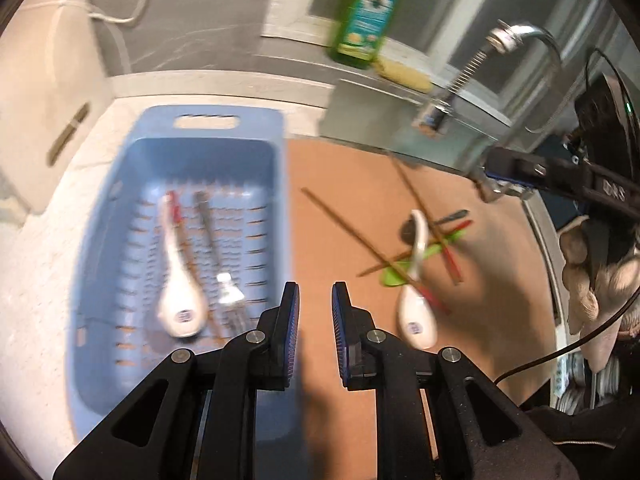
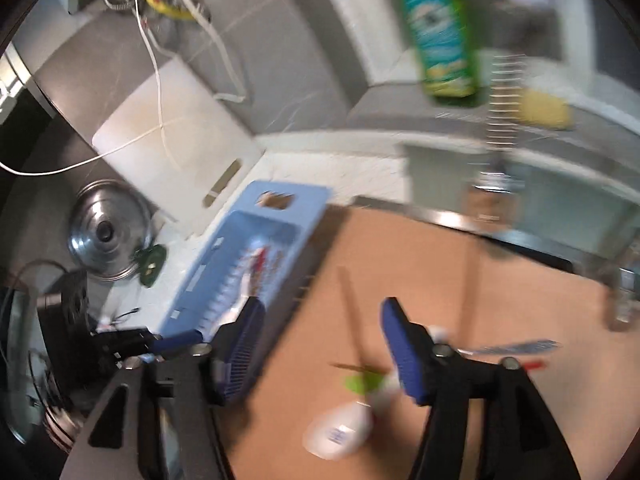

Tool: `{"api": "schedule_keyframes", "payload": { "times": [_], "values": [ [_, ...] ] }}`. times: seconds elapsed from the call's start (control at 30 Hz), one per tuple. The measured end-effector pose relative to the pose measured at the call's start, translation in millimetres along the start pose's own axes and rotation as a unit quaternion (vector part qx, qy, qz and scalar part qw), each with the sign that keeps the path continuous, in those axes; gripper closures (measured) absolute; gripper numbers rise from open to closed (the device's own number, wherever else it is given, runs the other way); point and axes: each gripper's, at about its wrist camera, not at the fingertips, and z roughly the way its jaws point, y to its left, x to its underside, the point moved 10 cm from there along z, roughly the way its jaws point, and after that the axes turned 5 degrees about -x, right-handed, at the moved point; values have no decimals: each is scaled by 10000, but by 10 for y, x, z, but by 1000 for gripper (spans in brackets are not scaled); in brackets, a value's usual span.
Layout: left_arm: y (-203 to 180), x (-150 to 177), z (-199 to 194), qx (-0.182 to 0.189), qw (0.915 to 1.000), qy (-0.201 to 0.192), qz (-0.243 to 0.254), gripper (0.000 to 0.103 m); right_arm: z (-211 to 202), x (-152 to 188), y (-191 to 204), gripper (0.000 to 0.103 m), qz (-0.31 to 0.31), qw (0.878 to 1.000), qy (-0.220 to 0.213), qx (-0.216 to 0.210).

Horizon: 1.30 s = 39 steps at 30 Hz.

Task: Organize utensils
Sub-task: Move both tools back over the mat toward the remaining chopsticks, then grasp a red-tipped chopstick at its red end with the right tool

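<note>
Three-odd utensils lying in blue basket [image 1: 100, 216], heap of chopsticks and spoons [image 1: 416, 264] left on board; left gripper [image 1: 316, 320] near-closed, empty, right gripper [image 2: 320, 344] spread, empty.

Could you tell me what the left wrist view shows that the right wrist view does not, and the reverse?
Only the left wrist view shows the faucet, the fork in the basket, and the right hand-held gripper entering over the board.

Only the right wrist view shows the steel lid and the yellow wiring.

Both show the blue basket, the green bottle, the brown board and the white spoon on it.
</note>
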Motion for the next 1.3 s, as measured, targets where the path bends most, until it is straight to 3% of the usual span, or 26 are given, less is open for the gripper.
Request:
{"api": "schedule_keyframes", "payload": {
  "times": [0.23, 0.33, 0.43, 0.5, 0.7, 0.87, 1.03, 1.3],
  "values": [
    [-616, 98, 279, 309, 9983, 249, 431, 78, -481, 354, -823, 30, 848, 9957, -116, 347],
    [-846, 212, 390, 327, 9965, 405, 647, 62, -529, 524, -1078, 30, 1187, 9922, 50, 374],
    [-954, 311, 462, 318, 9961, 523, 642, 62, -530, 641, -1238, 31, 1386, 9897, 125, 346],
    [-982, 362, 500, 228, 9958, 561, 680, 62, -489, 706, -1313, 39, 1497, 9881, 221, 280],
    [-1006, 378, 490, 61, 9963, 517, 677, 62, -295, 786, -1319, 59, 1488, 9878, 463, 64],
    [-909, 256, 464, -56, 9973, 447, 572, 62, -78, 833, -1164, 59, 1505, 9849, 817, -267],
    [-844, 209, 538, 29, 9977, 552, 404, 62, 184, 852, -1036, 60, 1293, 9852, 1113, -165],
    [-809, 171, 746, 140, 9966, 783, 218, 65, 470, 928, -1007, 72, 1128, 9817, 1530, 95]
  ]
}}
